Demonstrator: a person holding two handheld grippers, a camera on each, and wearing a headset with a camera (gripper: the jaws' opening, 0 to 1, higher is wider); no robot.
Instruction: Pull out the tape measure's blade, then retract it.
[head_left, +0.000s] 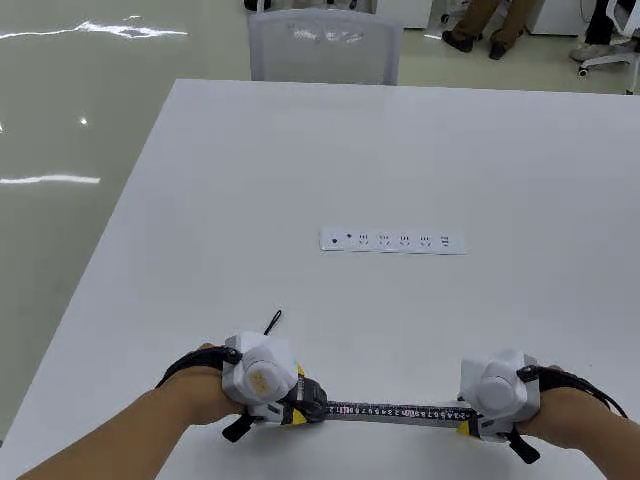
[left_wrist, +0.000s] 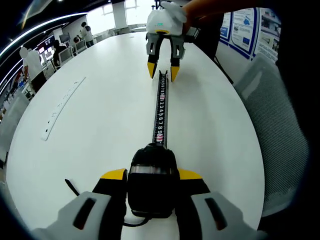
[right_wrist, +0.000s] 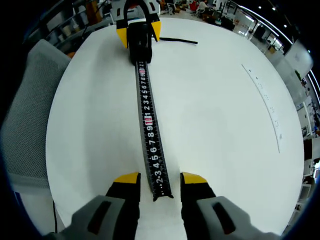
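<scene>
A black tape measure case sits on the white table, and my left gripper is shut on it from both sides. Its blade lies flat on the table and reaches across to my right gripper. In the right gripper view the blade ends with its hook tip between the yellow fingertips. A gap shows on each side of it, so the right gripper is open. In the head view the left gripper and right gripper face each other near the table's front edge.
A white power strip lies mid-table. A thin black strap rests just beyond the left gripper. A grey mesh chair stands at the far edge, and another sits beside the near edge. People stand in the background.
</scene>
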